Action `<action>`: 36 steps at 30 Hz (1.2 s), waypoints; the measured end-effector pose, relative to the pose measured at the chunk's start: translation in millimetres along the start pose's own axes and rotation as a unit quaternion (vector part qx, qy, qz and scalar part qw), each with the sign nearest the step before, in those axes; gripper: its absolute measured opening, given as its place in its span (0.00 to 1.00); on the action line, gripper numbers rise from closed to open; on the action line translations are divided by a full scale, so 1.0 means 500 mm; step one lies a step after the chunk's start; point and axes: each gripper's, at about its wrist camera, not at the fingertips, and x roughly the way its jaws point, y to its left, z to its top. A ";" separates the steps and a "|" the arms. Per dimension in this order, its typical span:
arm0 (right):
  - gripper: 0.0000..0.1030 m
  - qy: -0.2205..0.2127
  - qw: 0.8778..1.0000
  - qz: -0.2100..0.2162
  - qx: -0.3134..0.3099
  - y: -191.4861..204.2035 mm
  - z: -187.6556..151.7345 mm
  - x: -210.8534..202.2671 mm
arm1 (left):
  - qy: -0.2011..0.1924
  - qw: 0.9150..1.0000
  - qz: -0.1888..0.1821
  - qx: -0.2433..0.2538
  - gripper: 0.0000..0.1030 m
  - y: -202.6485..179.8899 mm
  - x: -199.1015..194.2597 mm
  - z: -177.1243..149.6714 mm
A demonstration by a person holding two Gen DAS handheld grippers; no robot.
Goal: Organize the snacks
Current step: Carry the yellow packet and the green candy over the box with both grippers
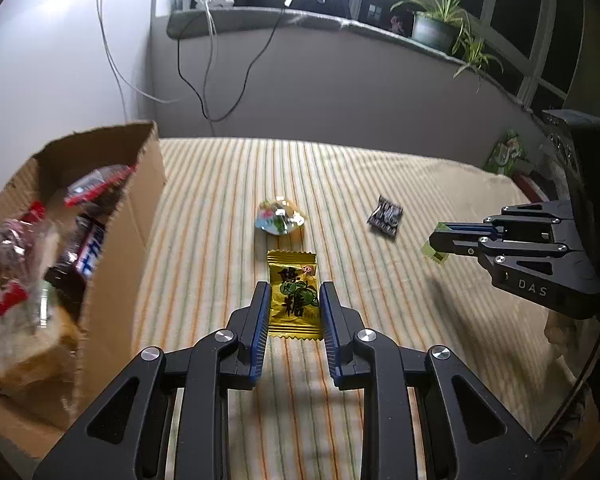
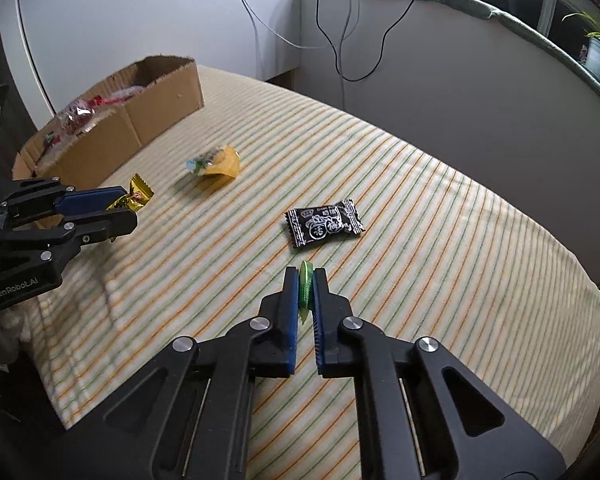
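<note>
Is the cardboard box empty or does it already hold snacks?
It already holds snacks. The open-topped cardboard box shows several wrapped packets inside, and the right wrist view shows red-and-clear wrappers above its rim. How full, cannot tell.

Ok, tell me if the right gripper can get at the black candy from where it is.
Probably not yet: the way to the black candy looks free, but the right gripper is shut on a green candy.

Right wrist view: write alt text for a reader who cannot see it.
The right claw pinches a small green candy above a striped cloth, just short of a black wrapped candy. At left, the left claw grips a gold candy near a cardboard box of snacks, with a yellow jelly cup lying between.
</note>
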 end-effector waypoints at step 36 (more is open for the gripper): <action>0.06 -0.073 0.993 0.058 -0.076 0.285 0.279 -0.015 | -0.090 0.990 0.070 -0.084 0.22 0.289 -0.164 0.043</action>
